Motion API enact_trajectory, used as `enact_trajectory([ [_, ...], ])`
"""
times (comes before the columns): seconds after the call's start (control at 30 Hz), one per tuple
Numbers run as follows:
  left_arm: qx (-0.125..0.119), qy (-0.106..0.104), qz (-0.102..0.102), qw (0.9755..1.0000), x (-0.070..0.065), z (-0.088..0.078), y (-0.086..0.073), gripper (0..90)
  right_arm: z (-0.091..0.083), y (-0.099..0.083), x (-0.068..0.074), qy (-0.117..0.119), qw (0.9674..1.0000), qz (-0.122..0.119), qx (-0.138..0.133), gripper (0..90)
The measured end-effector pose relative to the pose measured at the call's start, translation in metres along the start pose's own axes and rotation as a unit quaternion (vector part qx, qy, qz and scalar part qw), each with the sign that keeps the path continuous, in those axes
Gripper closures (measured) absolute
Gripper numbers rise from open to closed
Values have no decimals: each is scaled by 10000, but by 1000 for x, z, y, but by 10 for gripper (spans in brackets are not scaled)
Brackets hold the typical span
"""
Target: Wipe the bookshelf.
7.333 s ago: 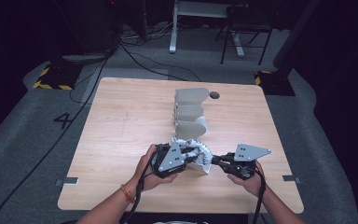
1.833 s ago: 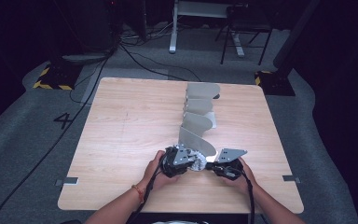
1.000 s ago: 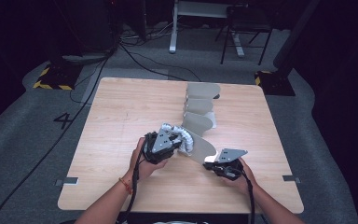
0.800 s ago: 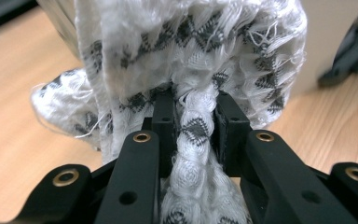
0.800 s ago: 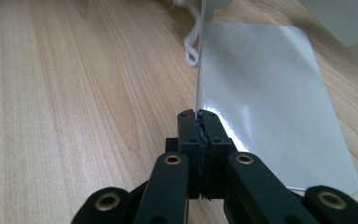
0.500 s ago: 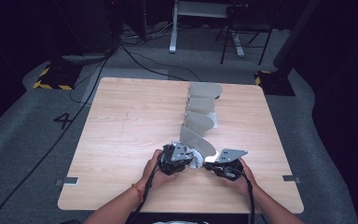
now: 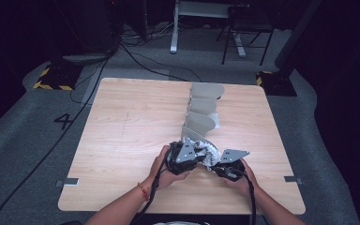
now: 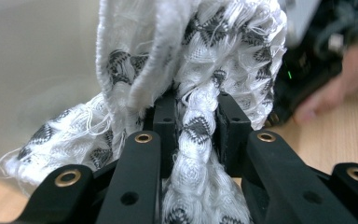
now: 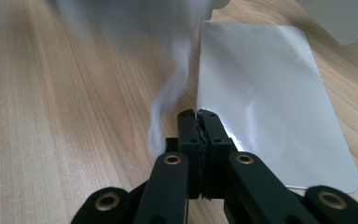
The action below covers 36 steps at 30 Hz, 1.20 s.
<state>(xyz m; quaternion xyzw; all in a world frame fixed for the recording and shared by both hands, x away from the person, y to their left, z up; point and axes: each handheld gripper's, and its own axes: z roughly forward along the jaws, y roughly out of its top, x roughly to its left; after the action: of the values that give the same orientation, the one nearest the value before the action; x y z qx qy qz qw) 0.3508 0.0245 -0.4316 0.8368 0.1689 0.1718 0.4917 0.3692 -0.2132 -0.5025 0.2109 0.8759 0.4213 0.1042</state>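
Slippage was the risk: the left tool (image 8: 193, 135) clamped the white patterned cloth (image 8: 200, 56) beside the grey divider rack (image 7: 201, 119) on the table (image 7: 122, 131), while the right tool (image 9: 198, 122), clenched, pinned a thin edge that could pull free.

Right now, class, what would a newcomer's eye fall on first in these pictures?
First, the white cloth with a dark zigzag pattern, bunched and clamped in the left gripper at the near middle of the wooden table. Next, the row of grey curved panels running from the grippers toward the table's far edge. The right gripper is shut beside a flat grey panel.
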Motion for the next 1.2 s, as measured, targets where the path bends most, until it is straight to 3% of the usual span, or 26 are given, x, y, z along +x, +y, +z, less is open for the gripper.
enact_trajectory([
  [0.23,-254,289,-1,9993,13,-21,8,741,0,0,0,-16,10000,-5,29,889],
  [0.27,-209,318,48,9993,17,-21,7,741,0,0,0,-18,10000,-8,30,889],
  [0.4,56,369,-111,9992,31,-16,-9,742,-1,1,-1,-81,9999,-8,83,890],
  [0.53,343,308,-247,9986,35,-1,-25,742,-2,0,-3,-120,9999,56,76,888],
  [0.8,863,131,-276,9958,26,33,-47,739,-1,1,-5,-164,9997,127,97,889],
  [1.0,874,-215,-226,9957,11,50,-50,738,-3,0,-8,-175,9996,198,88,886],
  [1.2,830,-206,-53,9963,7,49,-48,738,-3,-1,-10,-170,9995,247,81,882],
])
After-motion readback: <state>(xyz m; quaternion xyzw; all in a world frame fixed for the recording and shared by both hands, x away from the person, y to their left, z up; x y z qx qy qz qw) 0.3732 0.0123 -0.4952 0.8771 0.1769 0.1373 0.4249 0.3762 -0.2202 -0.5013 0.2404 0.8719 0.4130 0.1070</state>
